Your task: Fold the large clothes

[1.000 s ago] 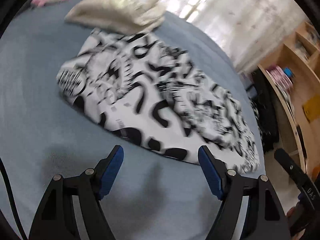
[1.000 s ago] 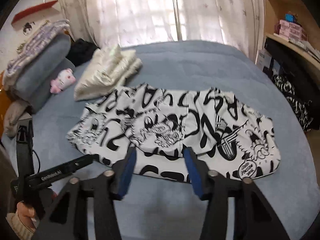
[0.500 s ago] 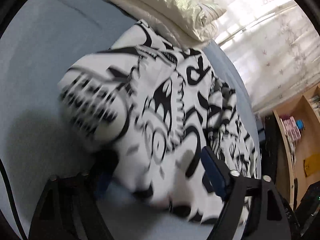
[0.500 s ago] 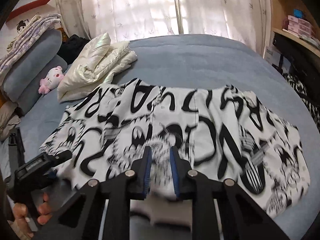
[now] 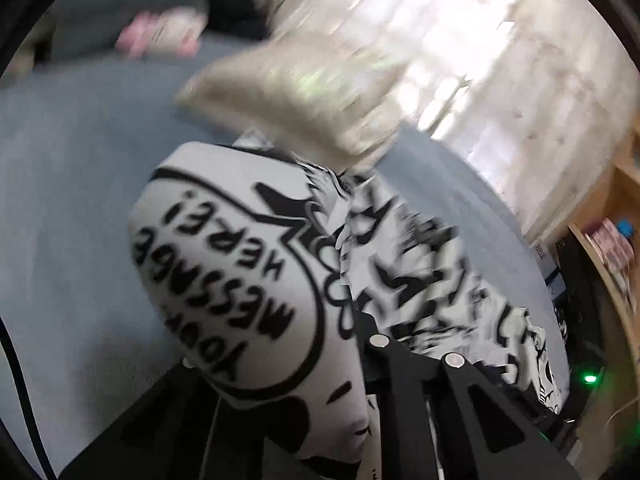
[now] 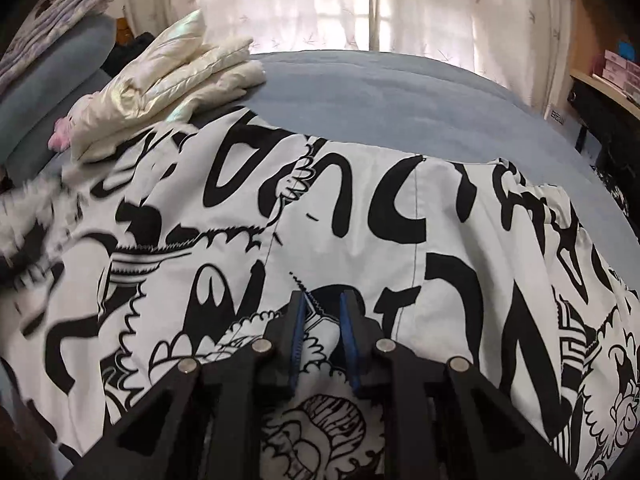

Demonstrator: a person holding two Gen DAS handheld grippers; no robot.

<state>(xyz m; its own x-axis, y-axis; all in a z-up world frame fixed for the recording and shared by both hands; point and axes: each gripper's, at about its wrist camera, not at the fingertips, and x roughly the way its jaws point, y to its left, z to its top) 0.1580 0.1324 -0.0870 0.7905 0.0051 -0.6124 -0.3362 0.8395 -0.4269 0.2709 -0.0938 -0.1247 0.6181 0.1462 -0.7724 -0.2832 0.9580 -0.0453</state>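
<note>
Both grippers bite one black-and-white printed garment point(image 6: 360, 208) spread on the blue bed point(image 6: 380, 88). Left gripper point(image 5: 352, 344) has just closed, its jaws clamped on a raised fold; right gripper point(image 6: 323, 320) pinches the near hem.

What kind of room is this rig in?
Most likely a bedroom: the black-and-white printed garment lies on a blue-sheeted bed, with a curtained window behind and a grey pillow and pink plush toy at the left.
</note>
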